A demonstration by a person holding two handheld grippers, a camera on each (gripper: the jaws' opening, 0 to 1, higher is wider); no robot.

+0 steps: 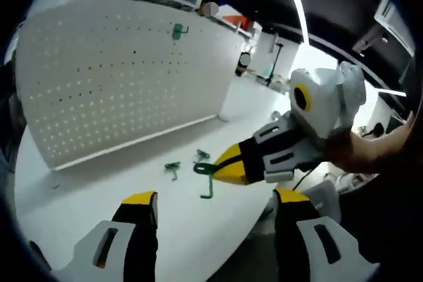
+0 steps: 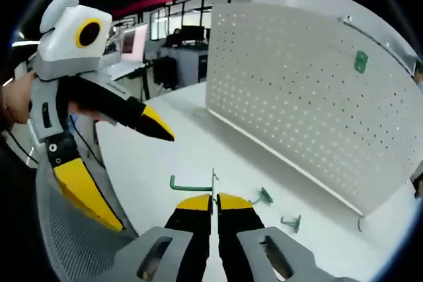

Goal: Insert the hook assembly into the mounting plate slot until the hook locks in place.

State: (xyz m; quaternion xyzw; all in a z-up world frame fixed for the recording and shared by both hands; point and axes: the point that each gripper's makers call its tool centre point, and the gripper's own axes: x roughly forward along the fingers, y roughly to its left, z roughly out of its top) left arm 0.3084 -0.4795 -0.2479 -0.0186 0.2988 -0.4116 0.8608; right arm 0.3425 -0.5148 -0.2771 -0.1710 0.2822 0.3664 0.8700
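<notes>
My right gripper [image 2: 215,204] is pinching a green hook [image 2: 192,185] just above the table [image 1: 99,189], my left gripper [image 1: 215,204] hangs spread, two more hooks [image 2: 276,208] lie before the pegboard [image 2: 310,90], where another hook [image 2: 360,61] already sits.

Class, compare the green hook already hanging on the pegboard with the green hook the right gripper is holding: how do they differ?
1. The hung hook sits high on the white pegboard; the held hook is down at the white table.
2. The hung hook stands free of any gripper; the held hook is clamped in the right gripper, whose jaws are closed on it.
3. The hung hook looks compact; the held hook shows a long bent stem.

Both are green.
</notes>
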